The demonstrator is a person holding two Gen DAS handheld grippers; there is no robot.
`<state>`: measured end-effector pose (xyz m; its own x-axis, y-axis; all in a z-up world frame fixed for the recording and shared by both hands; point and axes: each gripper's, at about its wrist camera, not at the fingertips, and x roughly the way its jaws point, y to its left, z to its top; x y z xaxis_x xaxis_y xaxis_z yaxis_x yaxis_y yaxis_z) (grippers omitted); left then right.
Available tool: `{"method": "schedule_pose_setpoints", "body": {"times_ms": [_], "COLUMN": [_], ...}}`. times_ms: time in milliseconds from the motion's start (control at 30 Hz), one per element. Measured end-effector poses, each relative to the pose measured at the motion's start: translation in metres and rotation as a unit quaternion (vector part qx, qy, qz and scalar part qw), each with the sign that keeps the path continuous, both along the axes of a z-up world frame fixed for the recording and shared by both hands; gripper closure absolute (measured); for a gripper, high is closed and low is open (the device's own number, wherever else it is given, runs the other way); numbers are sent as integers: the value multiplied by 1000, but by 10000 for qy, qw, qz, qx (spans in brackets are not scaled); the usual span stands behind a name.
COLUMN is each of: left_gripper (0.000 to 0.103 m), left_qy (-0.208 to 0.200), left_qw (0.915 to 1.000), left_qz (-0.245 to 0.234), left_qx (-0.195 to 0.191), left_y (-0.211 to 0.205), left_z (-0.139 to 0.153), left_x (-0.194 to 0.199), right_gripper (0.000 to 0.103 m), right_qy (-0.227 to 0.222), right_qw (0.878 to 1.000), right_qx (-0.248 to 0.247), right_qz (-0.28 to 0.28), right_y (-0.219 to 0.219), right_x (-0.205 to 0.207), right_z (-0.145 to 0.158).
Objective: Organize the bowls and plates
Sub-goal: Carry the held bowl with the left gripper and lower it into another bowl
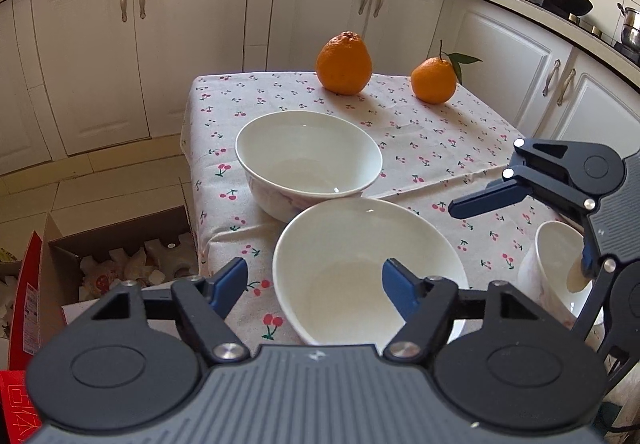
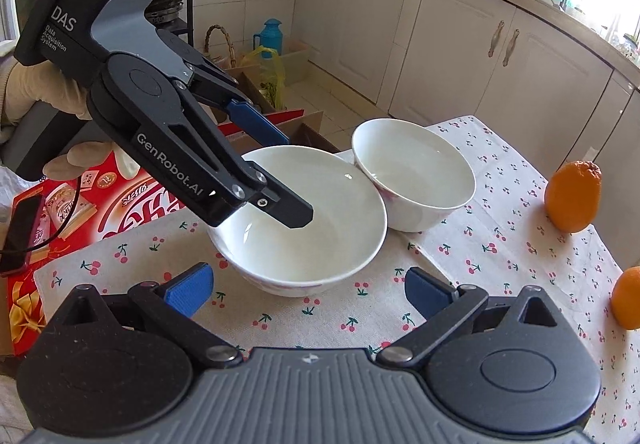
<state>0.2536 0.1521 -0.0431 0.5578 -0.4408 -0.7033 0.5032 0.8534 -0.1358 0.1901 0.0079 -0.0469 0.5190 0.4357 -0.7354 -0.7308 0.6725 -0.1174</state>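
Two white bowls stand on the cherry-print tablecloth (image 1: 440, 148). The near bowl (image 1: 360, 268) (image 2: 304, 228) touches the far bowl (image 1: 308, 156) (image 2: 416, 172). My left gripper (image 1: 316, 284) is open, with its jaws straddling the near bowl's rim: one finger inside, one outside. In the right wrist view the left gripper (image 2: 276, 172) shows one finger (image 2: 292, 210) inside that bowl. My right gripper (image 2: 308, 290) is open and empty just in front of the near bowl. It shows in the left wrist view (image 1: 520, 232), open over a third white bowl (image 1: 560, 268) at the right.
Two oranges (image 1: 344, 64) (image 1: 434, 80) sit at the table's far side. An open cardboard box (image 1: 120, 264) and a red carton (image 2: 80, 204) lie on the floor beside the table. White cabinets (image 1: 160, 44) stand behind.
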Motion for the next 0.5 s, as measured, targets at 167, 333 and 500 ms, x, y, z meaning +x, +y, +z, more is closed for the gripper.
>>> {"method": "schedule_pose_setpoints", "body": {"times_ms": [167, 333, 500], "left_gripper": [35, 39, 46], "left_qy": [93, 143, 176], "left_qw": [9999, 9998, 9996], "left_qz": [-79, -123, -180], "left_qx": [-53, -115, -122], "left_y": [-1, -2, -4], "left_z": [-3, -2, -2], "left_x": [4, 5, 6], "right_gripper": [0, 8, 15], "right_qy": [65, 116, 158], "right_qw": [10000, 9999, 9995], "right_qx": [-11, 73, 93], "right_qz": [63, 93, 241], "right_y": [4, 3, 4], "right_x": [6, 12, 9], "right_z": [-4, -5, -5]}}
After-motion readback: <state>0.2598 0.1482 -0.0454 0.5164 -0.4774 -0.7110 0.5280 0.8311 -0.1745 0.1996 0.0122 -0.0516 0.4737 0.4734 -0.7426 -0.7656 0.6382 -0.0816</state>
